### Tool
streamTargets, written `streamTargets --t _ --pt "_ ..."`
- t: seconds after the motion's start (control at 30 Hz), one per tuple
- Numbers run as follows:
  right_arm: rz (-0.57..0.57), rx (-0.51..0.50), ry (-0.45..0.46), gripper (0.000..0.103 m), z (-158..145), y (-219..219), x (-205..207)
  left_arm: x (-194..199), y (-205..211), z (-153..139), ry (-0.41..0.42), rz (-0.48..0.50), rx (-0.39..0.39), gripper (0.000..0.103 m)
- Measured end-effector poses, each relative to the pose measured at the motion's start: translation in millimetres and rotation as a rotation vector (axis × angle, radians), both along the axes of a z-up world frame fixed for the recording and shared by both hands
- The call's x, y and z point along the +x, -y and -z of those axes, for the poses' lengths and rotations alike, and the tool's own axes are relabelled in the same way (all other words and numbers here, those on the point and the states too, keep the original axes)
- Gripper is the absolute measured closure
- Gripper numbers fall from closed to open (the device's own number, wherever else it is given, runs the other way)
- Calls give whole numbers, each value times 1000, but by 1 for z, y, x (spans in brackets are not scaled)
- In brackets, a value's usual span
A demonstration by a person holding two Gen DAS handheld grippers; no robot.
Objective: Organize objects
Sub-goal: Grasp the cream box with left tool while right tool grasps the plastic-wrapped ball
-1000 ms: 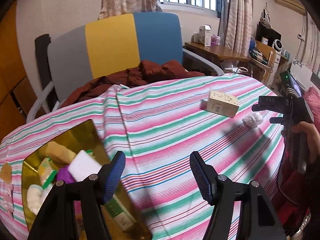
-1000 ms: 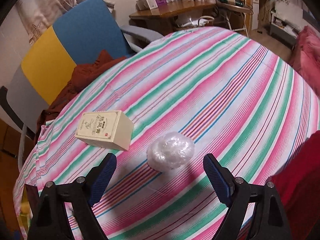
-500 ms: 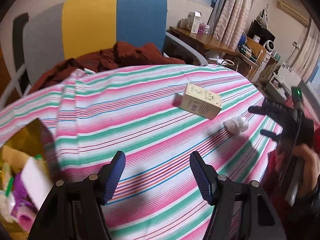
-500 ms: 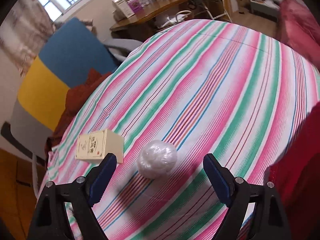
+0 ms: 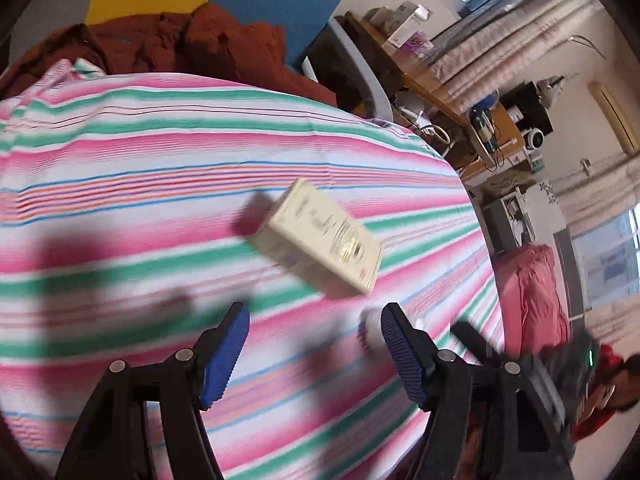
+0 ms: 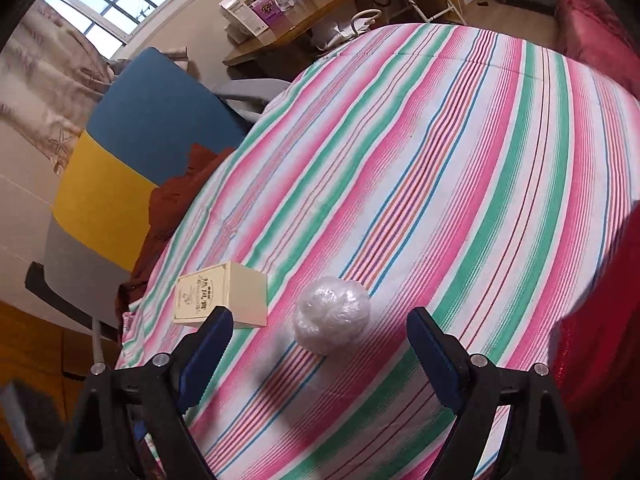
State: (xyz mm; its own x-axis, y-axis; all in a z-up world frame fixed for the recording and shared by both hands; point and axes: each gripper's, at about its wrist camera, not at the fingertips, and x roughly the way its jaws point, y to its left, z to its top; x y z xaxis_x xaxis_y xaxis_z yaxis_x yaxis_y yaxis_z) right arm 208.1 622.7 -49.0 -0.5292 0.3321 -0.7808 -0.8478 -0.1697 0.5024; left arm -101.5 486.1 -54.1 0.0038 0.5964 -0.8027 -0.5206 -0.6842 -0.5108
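Left gripper (image 5: 312,348): jaws stood apart with nothing between them and had just been opening a little further; it hung over the striped cloth, tilted downward, the view blurred.
Right gripper (image 6: 320,354): jaws stood wide, holding nothing; the pads flanked the plastic ball without touching it.
Cream box (image 5: 320,250): lay flat on the striped cloth, ahead of the left gripper and apart from it; in the right wrist view (image 6: 224,300) it sat just beside the left blue pad (image 6: 206,356).
Plastic ball (image 6: 332,314): a crumpled clear-wrap bundle resting on the cloth near the box, not touching it; in the left wrist view only a white blur showed behind the right pad.
Counter (image 6: 460,152): covered by a cloth striped pink, green and white.
Chair (image 6: 132,136): blue, yellow and grey back, beyond the counter's far edge, with a rust-brown garment (image 5: 192,40) heaped on it.
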Motion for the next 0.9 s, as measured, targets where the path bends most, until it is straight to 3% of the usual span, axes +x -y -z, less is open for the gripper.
streamTargets --t 0.1,0.37,0.43,0.6,0.73,0.9 --pt "-1 5 -20 13 -2 0 1 -12 -25 7 19 -63 -22 21" --pt "-20 -15 -61 12 2 -3 -2 -45 -62 34 131 -263 -107 14" --pt "-21 -18 -65 11 3 -3 -2 -44 -74 33 79 -234 -139 14" --pt "-21 -32 -73 11 7 -6 -2 -24 -95 36 -85 -36 -273 16" --pt "-8 -36 -70 11 8 -7 0 -21 -74 40 -67 15 -190 27" --pt "-2 -27 -42 11 8 -8 -1 -9 -49 30 -125 130 -183 44"
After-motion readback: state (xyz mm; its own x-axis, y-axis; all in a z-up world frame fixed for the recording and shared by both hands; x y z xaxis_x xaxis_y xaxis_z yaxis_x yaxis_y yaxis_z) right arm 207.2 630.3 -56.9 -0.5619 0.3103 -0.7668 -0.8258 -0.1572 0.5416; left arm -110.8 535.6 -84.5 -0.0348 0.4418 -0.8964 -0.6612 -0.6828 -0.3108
